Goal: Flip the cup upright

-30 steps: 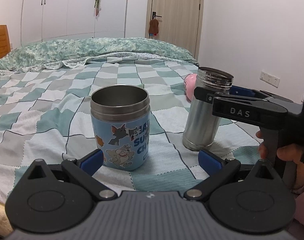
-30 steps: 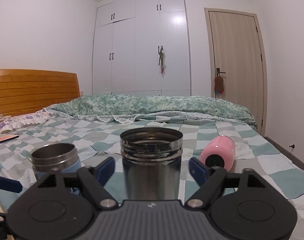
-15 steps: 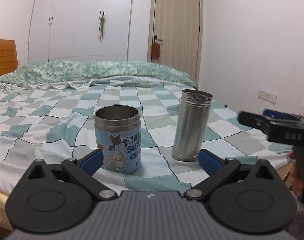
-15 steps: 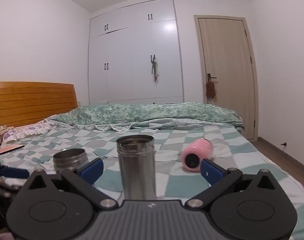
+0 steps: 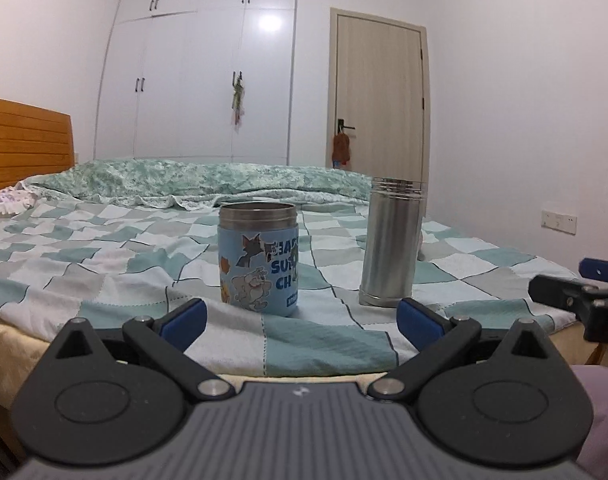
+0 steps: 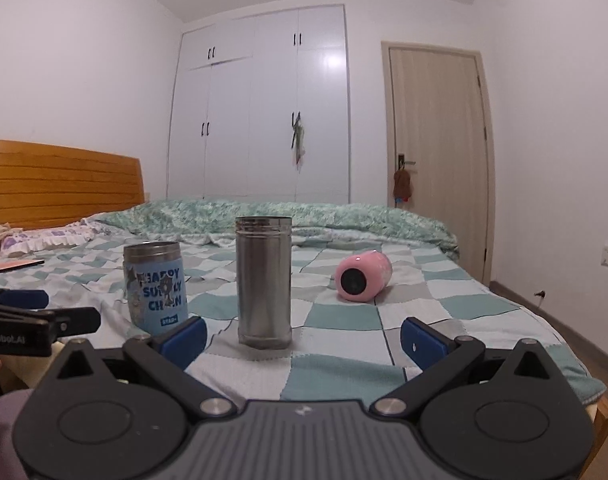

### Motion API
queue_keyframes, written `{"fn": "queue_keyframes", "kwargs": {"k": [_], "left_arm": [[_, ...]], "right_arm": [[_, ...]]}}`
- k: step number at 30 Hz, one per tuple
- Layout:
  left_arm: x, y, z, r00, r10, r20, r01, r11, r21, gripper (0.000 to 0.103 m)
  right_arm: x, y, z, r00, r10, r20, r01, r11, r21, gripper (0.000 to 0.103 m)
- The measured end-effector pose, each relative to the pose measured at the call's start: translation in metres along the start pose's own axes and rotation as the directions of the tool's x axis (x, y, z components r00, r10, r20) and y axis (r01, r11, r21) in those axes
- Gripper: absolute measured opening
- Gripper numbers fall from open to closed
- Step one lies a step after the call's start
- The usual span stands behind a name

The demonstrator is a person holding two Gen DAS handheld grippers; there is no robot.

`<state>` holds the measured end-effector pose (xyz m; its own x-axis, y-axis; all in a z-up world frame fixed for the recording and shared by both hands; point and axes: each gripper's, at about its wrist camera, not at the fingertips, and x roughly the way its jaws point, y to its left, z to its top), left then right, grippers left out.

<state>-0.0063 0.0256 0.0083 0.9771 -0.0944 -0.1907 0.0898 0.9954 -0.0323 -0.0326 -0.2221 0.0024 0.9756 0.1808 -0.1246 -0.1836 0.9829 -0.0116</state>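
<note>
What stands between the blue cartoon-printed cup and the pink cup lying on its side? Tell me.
The tall plain steel cup, upright on the checked bedspread, stands between the blue cartoon-printed cup and the pink cup; the right wrist view shows it.

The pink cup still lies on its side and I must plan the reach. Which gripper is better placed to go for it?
Probably the right gripper: it is open and the pink cup lies ahead to its right, unobstructed. From the left gripper, the steel flask blocks it.

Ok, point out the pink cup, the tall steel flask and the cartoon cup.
pink cup (image 6: pixel 363 276): right wrist view, on its side wall as it lies tipped over.
tall steel flask (image 6: pixel 264 284): right wrist view, middle of its upright body.
cartoon cup (image 5: pixel 260 268): left wrist view, on its blue printed wrap.
</note>
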Motion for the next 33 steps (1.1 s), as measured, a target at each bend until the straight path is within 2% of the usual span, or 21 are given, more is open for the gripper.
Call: {"fn": "queue_keyframes", "kwargs": {"k": [4,10,33], "left_arm": [[-0.0008,0.003,-0.0041,1.0,0.007,0.019,-0.007,1.0,-0.024,0.103],[-0.0049,0.0061,-0.007,0.999,0.01,0.047,-0.008,0.999,-0.046,0.103],[-0.0085,0.002,-0.0084,0.997,0.012,0.071,-0.01,1.0,-0.021,0.103]], "right_arm": [[-0.0052,-0.0009,-0.0034,0.999,-0.022,0.035,0.022,1.0,-0.002,0.103],[-0.0047,-0.0076,-0.005,0.999,-0.039,0.034,0.039,0.999,0.02,0.103],[-0.007,-0.0085,-0.007,0.998,-0.048,0.046,0.047,0.999,0.022,0.103]]}}
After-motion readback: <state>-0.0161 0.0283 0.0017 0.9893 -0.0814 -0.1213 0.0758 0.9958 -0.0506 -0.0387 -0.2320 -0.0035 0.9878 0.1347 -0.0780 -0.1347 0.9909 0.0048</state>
